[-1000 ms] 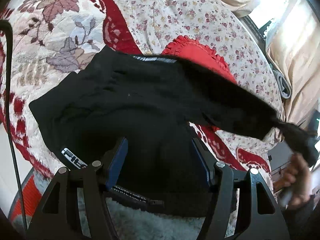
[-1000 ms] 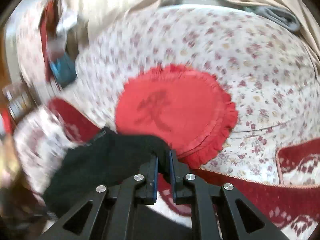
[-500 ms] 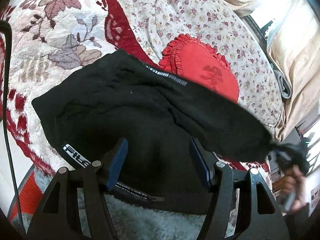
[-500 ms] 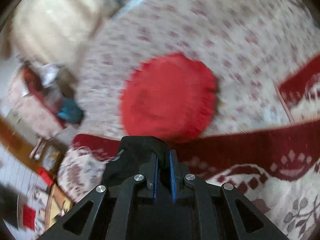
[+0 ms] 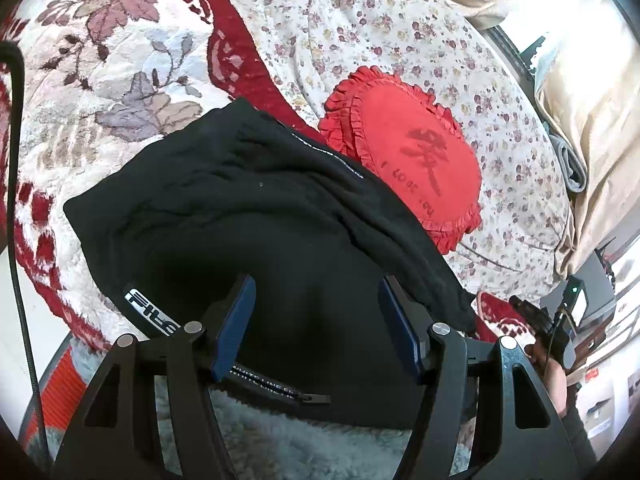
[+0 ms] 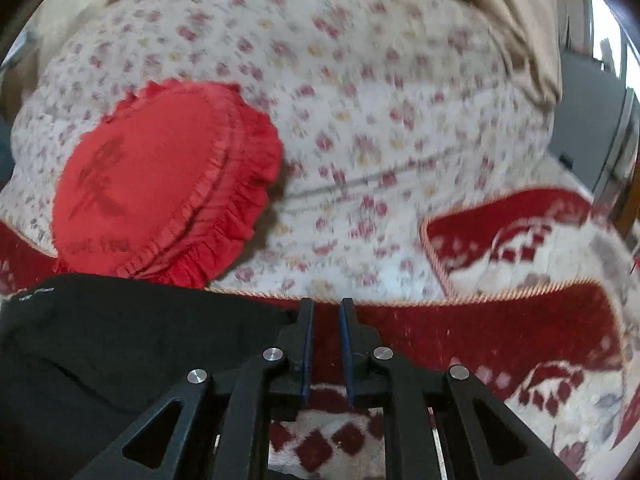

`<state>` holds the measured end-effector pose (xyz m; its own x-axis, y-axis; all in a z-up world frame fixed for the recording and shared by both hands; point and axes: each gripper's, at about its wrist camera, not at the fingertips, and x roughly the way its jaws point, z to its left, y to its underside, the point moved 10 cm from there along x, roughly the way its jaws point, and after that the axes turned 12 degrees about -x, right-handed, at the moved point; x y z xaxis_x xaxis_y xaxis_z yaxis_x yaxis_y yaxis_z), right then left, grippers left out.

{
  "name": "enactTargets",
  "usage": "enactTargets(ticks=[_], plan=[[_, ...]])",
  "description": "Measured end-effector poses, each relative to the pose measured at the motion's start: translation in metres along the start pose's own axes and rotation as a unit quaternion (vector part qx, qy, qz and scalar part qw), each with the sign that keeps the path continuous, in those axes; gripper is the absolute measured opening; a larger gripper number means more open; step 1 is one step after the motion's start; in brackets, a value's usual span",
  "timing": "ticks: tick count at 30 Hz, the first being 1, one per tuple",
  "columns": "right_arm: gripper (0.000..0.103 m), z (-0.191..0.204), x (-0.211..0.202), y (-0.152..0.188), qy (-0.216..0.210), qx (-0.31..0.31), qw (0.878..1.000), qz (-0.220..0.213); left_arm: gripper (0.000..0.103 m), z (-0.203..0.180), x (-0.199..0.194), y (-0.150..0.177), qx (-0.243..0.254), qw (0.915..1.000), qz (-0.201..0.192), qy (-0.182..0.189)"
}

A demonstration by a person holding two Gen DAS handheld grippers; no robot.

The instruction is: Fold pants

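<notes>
**Black pants lie in a heap on the bed**

The soft black pants (image 5: 256, 216) lie bunched up on a thick red and white blanket with leaf pictures (image 5: 100, 64). One edge of the pants shows a white logo (image 5: 150, 312), and a zip with small white letters (image 5: 288, 394) runs along the near edge, next to a fluffy grey-blue cloth (image 5: 280, 440). One side of the pants is folded over the rest and reaches out to the right.

The left gripper (image 5: 316, 320) is right above the pants. Its two blue pads (image 5: 236, 324) are far apart, with black cloth showing between them. They do not squeeze anything.

The right gripper (image 6: 326, 344) is beside the right edge of the pants (image 6: 132, 344), over the red part of the blanket (image 6: 480, 332). Its two blue pads (image 6: 307, 348) stand close together with a thin gap between them. Nothing is in the gap; only the blanket shows through it. The pants lie just to the left of its fingers.

A round red cushion with a frilly edge (image 5: 408, 160) lies behind the pants on a white bed cover with tiny red flowers (image 5: 360, 20). The far edge of the pants touches the cushion. A dark sign and small letters are printed on the cushion. Cream curtains (image 5: 592, 120) hang on the far right.
</notes>
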<state>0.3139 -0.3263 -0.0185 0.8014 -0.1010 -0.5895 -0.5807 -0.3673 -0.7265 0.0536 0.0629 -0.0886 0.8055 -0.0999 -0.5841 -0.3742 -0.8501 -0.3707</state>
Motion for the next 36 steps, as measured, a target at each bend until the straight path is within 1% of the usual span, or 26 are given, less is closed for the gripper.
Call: enactTargets(ticks=[1, 3, 5, 7, 8, 11, 12, 13, 15, 16, 19, 21, 23, 24, 26, 27, 28, 30, 32, 34, 36], plan=[[0.028, 0.001, -0.002, -0.002, 0.005, -0.005, 1.0, -0.007, 0.063, 0.0, 0.0, 0.0, -0.001, 1.0, 0.001, 0.001], [0.041, -0.002, 0.002, -0.002, 0.019, -0.015, 1.0, -0.004, 0.063, 0.0, 0.001, 0.0, -0.003, 1.0, 0.002, 0.003], [0.041, -0.014, 0.009, 0.001, 0.042, -0.019, 0.999, 0.013, 0.063, 0.001, 0.0, 0.0, -0.006, 1.0, 0.003, 0.005], [0.041, -0.034, 0.01, 0.003, 0.07, -0.008, 0.997, 0.023, 0.063, 0.002, 0.0, -0.001, -0.01, 0.9999, 0.004, 0.007], [0.041, -0.048, 0.008, 0.004, 0.094, 0.004, 0.995, 0.026, 0.063, 0.002, 0.0, -0.001, -0.012, 0.9999, 0.005, 0.008], [0.041, -0.077, -0.007, 0.006, 0.127, 0.039, 0.991, 0.015, 0.063, 0.002, 0.0, -0.001, -0.015, 0.9998, 0.008, 0.009], [0.041, -0.08, -0.011, 0.006, 0.132, 0.044, 0.99, 0.011, 0.063, 0.001, 0.0, 0.0, -0.014, 0.9998, 0.009, 0.009], [0.041, -0.081, -0.021, 0.005, 0.131, 0.05, 0.99, -0.003, 0.063, 0.001, 0.001, 0.0, -0.013, 0.9998, 0.009, 0.01], [0.041, -0.073, -0.032, 0.004, 0.114, 0.052, 0.992, -0.024, 0.063, 0.001, 0.0, 0.0, -0.014, 0.9998, 0.01, 0.01], [0.041, -0.06, -0.04, 0.003, 0.095, 0.047, 0.994, -0.04, 0.063, 0.001, 0.0, 0.0, -0.014, 0.9998, 0.01, 0.01], [0.041, -0.017, -0.049, 0.004, 0.04, 0.02, 0.997, -0.062, 0.063, 0.0, 0.001, 0.001, -0.019, 0.9997, 0.013, 0.01], [0.041, 0.023, -0.05, 0.011, -0.007, -0.005, 0.998, -0.061, 0.063, 0.0, 0.001, 0.001, -0.017, 0.9997, 0.013, 0.01], [0.041, 0.065, -0.046, 0.022, -0.058, -0.024, 0.997, -0.05, 0.063, 0.001, 0.002, 0.001, -0.019, 0.9997, 0.014, 0.01], [0.041, 0.079, -0.043, 0.027, -0.07, -0.029, 0.996, -0.044, 0.063, 0.001, 0.002, 0.001, -0.02, 0.9996, 0.015, 0.01], [0.041, 0.104, -0.033, 0.04, -0.078, -0.047, 0.996, -0.026, 0.063, 0.002, 0.002, 0.001, -0.022, 0.9996, 0.016, 0.01], [0.041, 0.112, -0.025, 0.042, -0.075, -0.064, 0.995, -0.009, 0.063, 0.003, 0.002, 0.001, -0.025, 0.9995, 0.018, 0.011], [0.041, 0.114, -0.024, 0.042, -0.071, -0.064, 0.995, -0.009, 0.063, 0.004, 0.002, 0.002, -0.026, 0.9994, 0.018, 0.011], [0.041, 0.109, -0.021, 0.038, -0.065, -0.046, 0.997, -0.018, 0.063, 0.005, 0.002, 0.002, -0.027, 0.9994, 0.018, 0.011], [0.041, 0.103, -0.011, 0.04, -0.062, -0.029, 0.998, -0.008, 0.063, 0.006, 0.002, 0.002, -0.027, 0.9994, 0.02, 0.011], [0.041, 0.105, 0.002, 0.051, -0.077, -0.022, 0.997, 0.017, 0.063, 0.005, 0.002, 0.003, -0.024, 0.9994, 0.021, 0.011], [0.041, 0.106, 0.022, 0.069, -0.099, -0.002, 0.993, 0.064, 0.063, 0.004, 0.002, 0.003, -0.021, 0.9995, 0.022, 0.012]])
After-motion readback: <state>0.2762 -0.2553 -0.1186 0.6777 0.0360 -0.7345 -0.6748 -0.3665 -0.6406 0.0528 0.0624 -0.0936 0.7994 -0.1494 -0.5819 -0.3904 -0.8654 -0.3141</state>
